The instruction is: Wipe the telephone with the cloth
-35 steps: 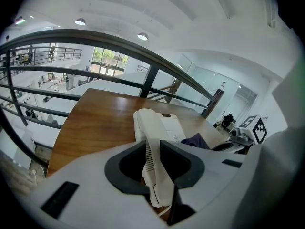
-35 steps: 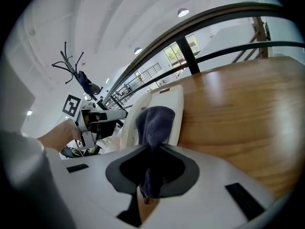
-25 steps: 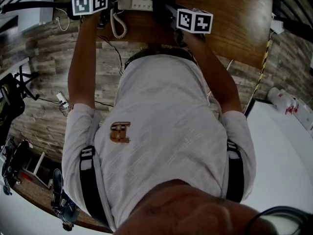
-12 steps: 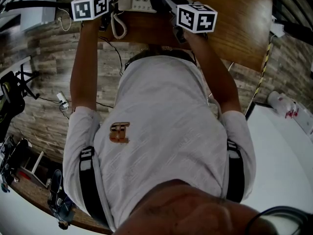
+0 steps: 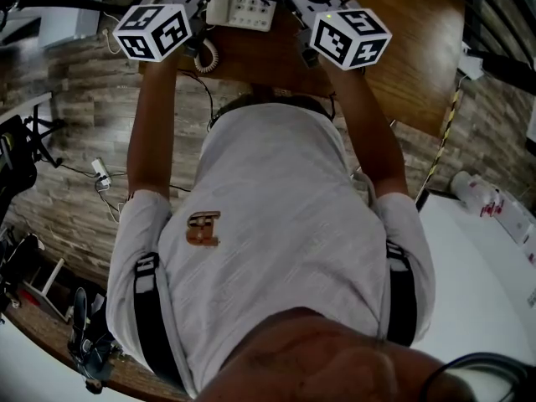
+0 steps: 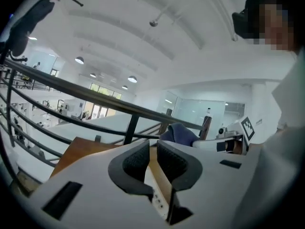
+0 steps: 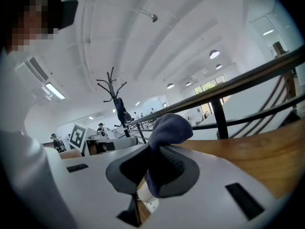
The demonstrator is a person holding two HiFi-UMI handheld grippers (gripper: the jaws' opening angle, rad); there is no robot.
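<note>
Colours and patterns. Telephone (image 5: 243,0): off-white casing, pale grey keys, off-white coiled cord (image 5: 205,57). Cloth (image 7: 167,127): plain dark blue. Left gripper (image 6: 153,149) and right gripper (image 7: 152,162): light grey bodies, black ribbed pads (image 6: 137,160). Marker cubes (image 5: 155,30): white faces with black square patterns. Table (image 5: 402,32): warm brown, fine wood grain. Floor (image 5: 75,132): grey-brown planks, mottled. Shirt (image 5: 276,216): white with a faint woven texture and an orange-brown emblem (image 5: 205,227). Straps (image 5: 149,308): black. Railing (image 6: 95,92): black against white walls and ceiling.
</note>
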